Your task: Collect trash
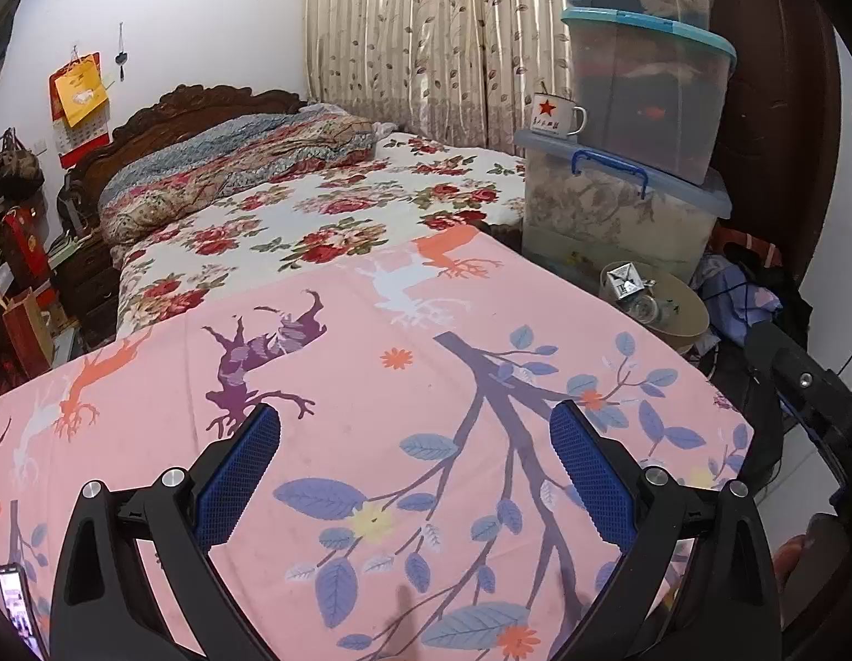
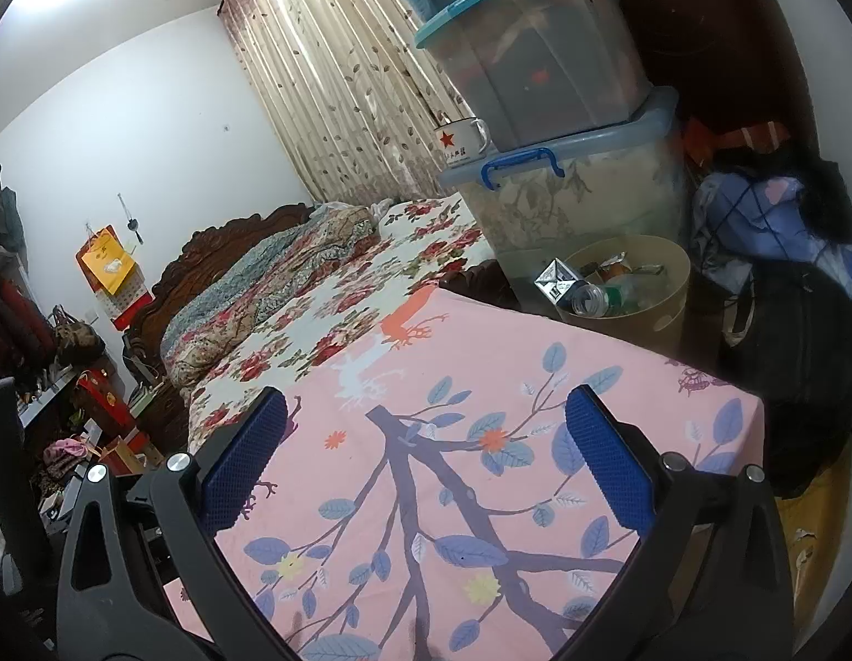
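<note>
A tan round waste bin (image 2: 663,308) stands past the far right corner of the table covered with a pink tree-print cloth (image 2: 481,385). It holds a clear plastic bottle (image 2: 591,297), a silver carton (image 2: 555,278) and other scraps. In the left wrist view the bin (image 1: 685,314) shows at right with the carton (image 1: 624,278) on top. My left gripper (image 1: 415,429) is open and empty above the pink cloth (image 1: 343,374). My right gripper (image 2: 426,413) is open and empty above the cloth, short of the bin.
Stacked clear storage boxes (image 2: 564,176) stand behind the bin, with a white enamel mug (image 2: 462,140) on a lid. A bed with a floral sheet (image 1: 327,215) lies beyond the table. Clothes and bags (image 2: 784,275) pile at right. A phone (image 1: 18,606) sits at lower left.
</note>
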Demonstrator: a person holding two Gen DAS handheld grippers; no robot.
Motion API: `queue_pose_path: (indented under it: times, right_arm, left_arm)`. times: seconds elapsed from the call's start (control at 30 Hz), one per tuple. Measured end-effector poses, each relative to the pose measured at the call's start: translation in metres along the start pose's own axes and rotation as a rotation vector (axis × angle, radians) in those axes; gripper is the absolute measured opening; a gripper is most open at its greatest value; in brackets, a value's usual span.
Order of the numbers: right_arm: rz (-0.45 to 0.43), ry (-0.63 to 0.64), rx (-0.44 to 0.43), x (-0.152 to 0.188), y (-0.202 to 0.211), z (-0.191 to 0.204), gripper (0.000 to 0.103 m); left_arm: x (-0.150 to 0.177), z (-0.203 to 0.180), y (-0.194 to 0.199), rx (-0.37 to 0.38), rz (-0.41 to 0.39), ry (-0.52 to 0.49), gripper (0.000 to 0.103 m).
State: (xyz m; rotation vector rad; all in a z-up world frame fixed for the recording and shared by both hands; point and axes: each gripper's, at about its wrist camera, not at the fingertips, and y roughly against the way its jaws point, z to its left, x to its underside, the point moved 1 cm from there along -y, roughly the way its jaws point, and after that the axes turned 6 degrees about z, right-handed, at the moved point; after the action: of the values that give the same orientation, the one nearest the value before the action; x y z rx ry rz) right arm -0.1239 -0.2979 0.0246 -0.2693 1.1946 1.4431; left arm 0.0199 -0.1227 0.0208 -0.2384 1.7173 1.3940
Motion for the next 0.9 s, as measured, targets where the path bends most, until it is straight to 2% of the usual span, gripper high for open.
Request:
queue_pose_path:
  times: [0.2,0.57,0.9]
  right_arm:
    - [0.001,0.003,-0.001,0.001,0.000,0.001,0.100]
    - [-0.010,0.000,0.010,0.001,0.005,-0.001,0.100]
    - [-0.015,-0.005,0.012,-0.001,0.009,-0.004,0.100]
  left_arm:
    - [0.001,0.003,-0.001,0.002,0.001,0.006,0.095]
    - [0.003,-0.006,0.004,-0.048,-0.013,-0.025,0.094]
    - [0.005,-0.005,0.004,-0.021,0.002,-0.006,0.095]
